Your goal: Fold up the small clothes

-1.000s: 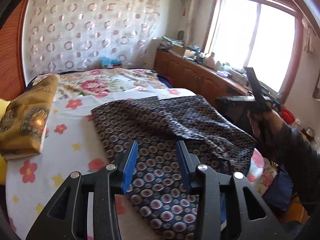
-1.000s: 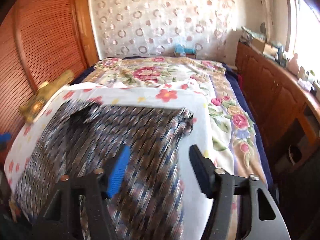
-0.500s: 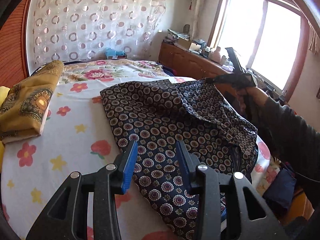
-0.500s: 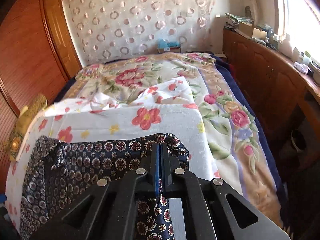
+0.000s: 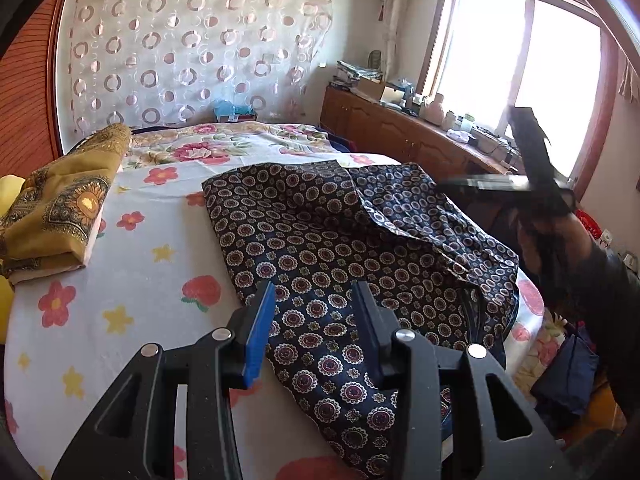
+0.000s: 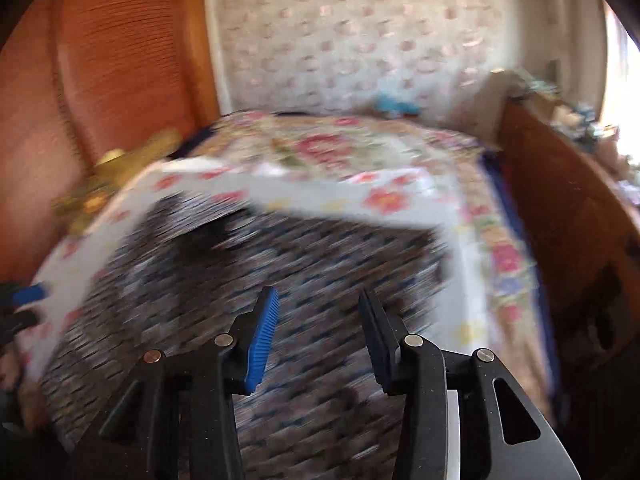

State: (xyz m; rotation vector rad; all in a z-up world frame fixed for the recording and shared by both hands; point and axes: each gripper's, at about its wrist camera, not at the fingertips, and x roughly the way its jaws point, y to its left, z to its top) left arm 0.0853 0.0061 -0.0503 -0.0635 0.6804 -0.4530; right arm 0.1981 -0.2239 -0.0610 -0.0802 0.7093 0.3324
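Your right gripper [image 6: 318,336] just opened, dropping the cloth [image 5: 320,248]; left gripper [image 5: 314,328] open, empty. Fold laid.

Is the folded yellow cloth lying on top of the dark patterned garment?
No, the yellow cloth lies apart on the bed's left side, with bare sheet between it and the dark garment.

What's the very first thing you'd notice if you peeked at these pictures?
The dark garment with round medallion print, spread across the middle of the flowered bedsheet. Then a folded mustard-yellow patterned cloth at the bed's left edge, and the bright window on the right.
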